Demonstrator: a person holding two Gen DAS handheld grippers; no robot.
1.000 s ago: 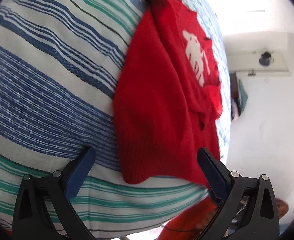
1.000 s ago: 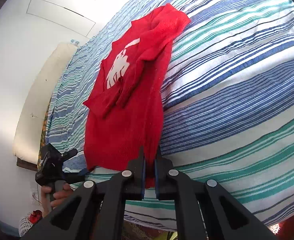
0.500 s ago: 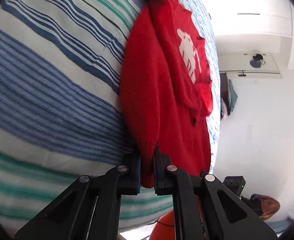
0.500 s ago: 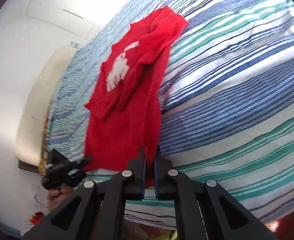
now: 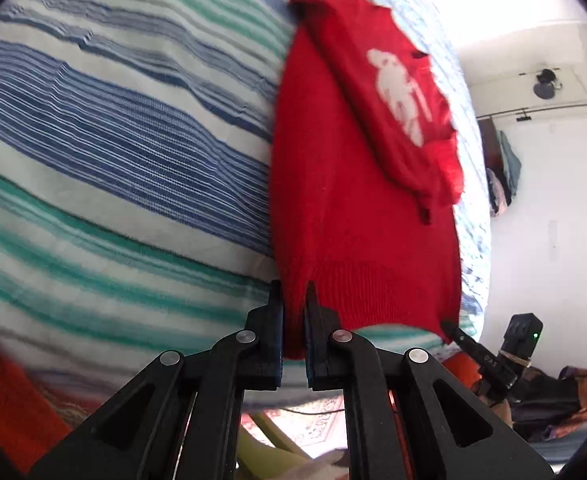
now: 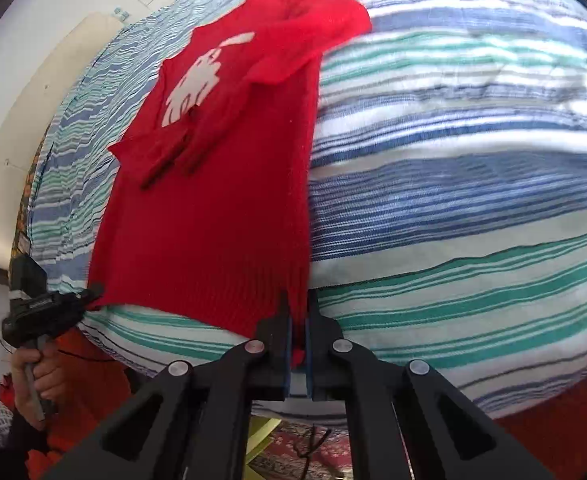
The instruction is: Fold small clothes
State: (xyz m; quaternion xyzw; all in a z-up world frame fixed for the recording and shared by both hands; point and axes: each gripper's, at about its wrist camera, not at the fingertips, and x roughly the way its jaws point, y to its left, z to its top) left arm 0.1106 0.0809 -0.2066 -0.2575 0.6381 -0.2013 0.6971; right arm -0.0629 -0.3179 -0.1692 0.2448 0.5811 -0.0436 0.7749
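Observation:
A small red sweater [image 5: 357, 208] with a white animal print lies on a striped bed, both sleeves folded in over its front. It also shows in the right wrist view [image 6: 221, 208]. My left gripper [image 5: 293, 292] is shut on the sweater's ribbed hem at one bottom corner. My right gripper [image 6: 298, 304] is shut on the hem at the other bottom corner. The right gripper also shows in the left wrist view [image 5: 451, 330], and the left gripper in the right wrist view [image 6: 93, 292], each pinching its hem corner near the bed's edge.
The bed cover [image 5: 113, 160] has blue, green and white stripes and fills most of both views [image 6: 473, 160]. A white wall and cupboards [image 5: 553, 200] stand beyond the bed. A patterned rug [image 6: 313, 452] and orange cloth [image 5: 5, 400] lie below the bed edge.
My left gripper went from open near the hem to shut on its corner. Both grippers have drawn the hem toward the bed's edge, pulling the sweater straighter.

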